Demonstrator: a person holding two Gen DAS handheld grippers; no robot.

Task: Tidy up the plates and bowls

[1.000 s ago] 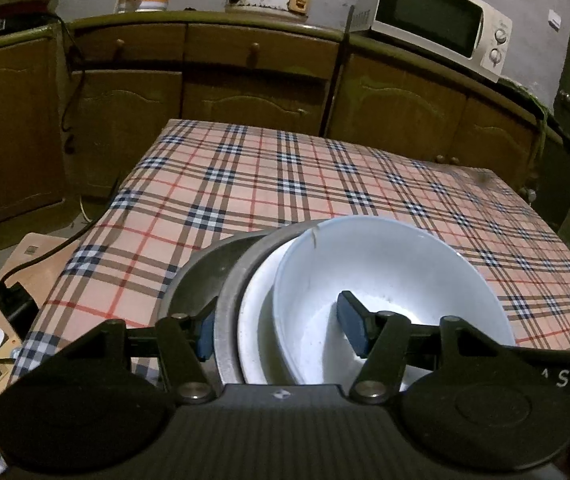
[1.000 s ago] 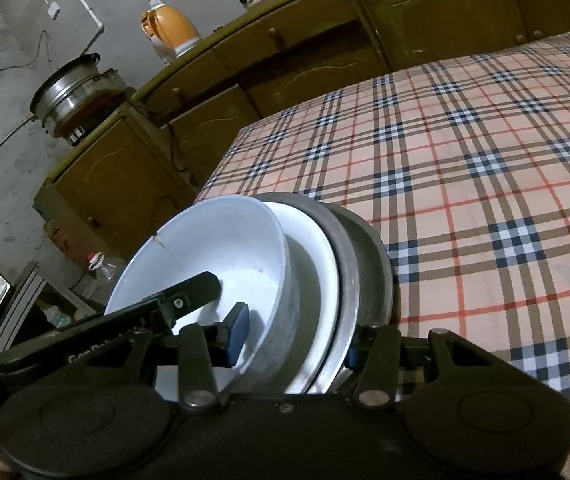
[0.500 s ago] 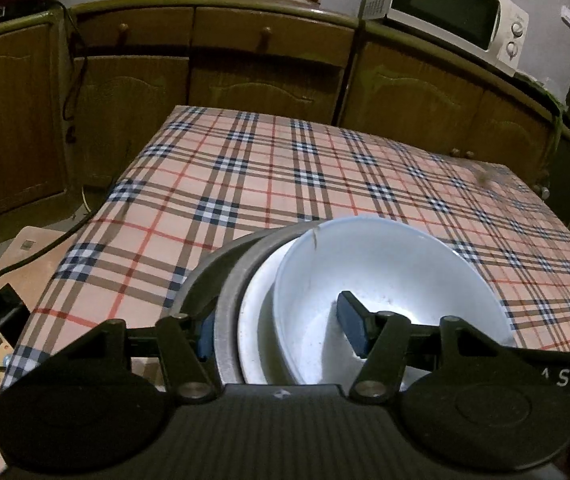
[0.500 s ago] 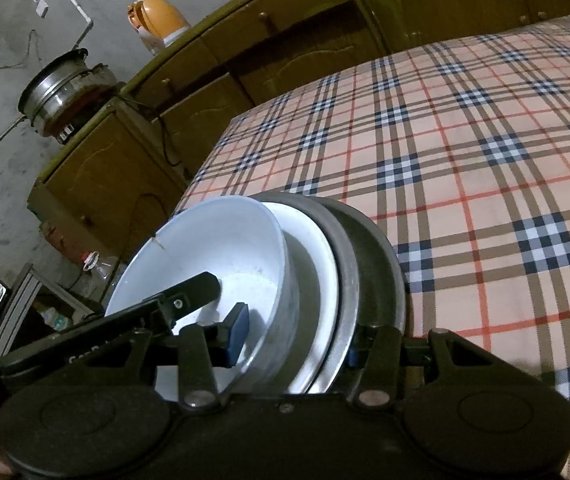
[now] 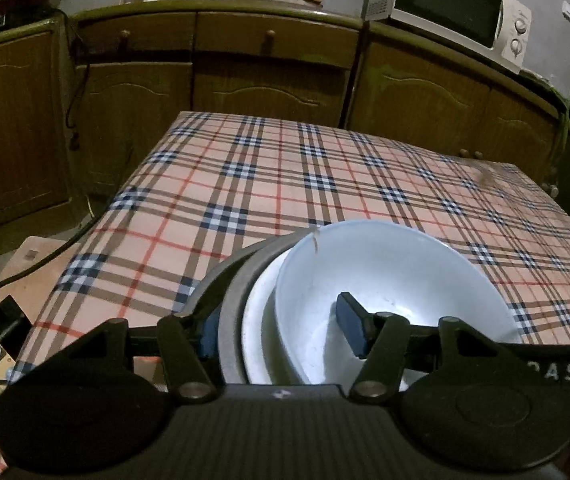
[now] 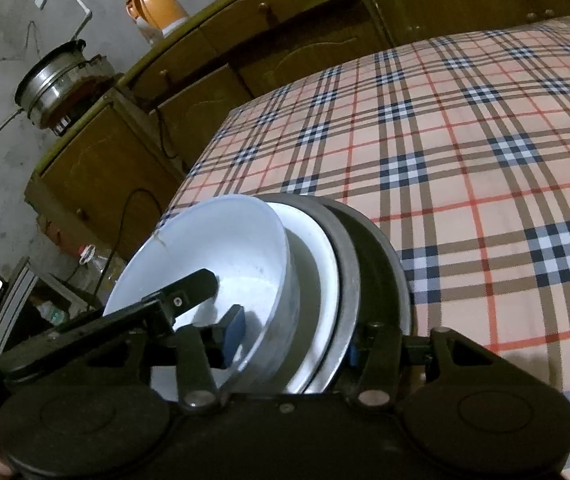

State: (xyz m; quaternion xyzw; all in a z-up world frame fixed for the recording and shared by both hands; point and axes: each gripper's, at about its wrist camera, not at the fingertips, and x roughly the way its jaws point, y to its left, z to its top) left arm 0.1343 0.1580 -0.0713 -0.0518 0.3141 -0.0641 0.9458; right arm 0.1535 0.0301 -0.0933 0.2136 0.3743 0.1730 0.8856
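Stack now lower, nearer surface (image 5: pixel 245 184); left gripper (image 5: pixel 281 330) fingers clamped on bowl (image 5: pixel 385 272) w/ plates (image 5: pixel 259 320). Right gripper (image 6: pixel 295 338) fingers straddling the same stack, opening.

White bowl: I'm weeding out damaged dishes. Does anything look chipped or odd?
Yes. The white bowl has a short brown line running in from its far rim, a crack or a streak of dirt; I cannot tell which. The tablecloth shows a brownish smudge near its far right corner.

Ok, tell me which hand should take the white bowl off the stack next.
Probably right: the right gripper's jaws are opening on the stack's rims, one finger inside the white bowl, while the left gripper clamps the stack.
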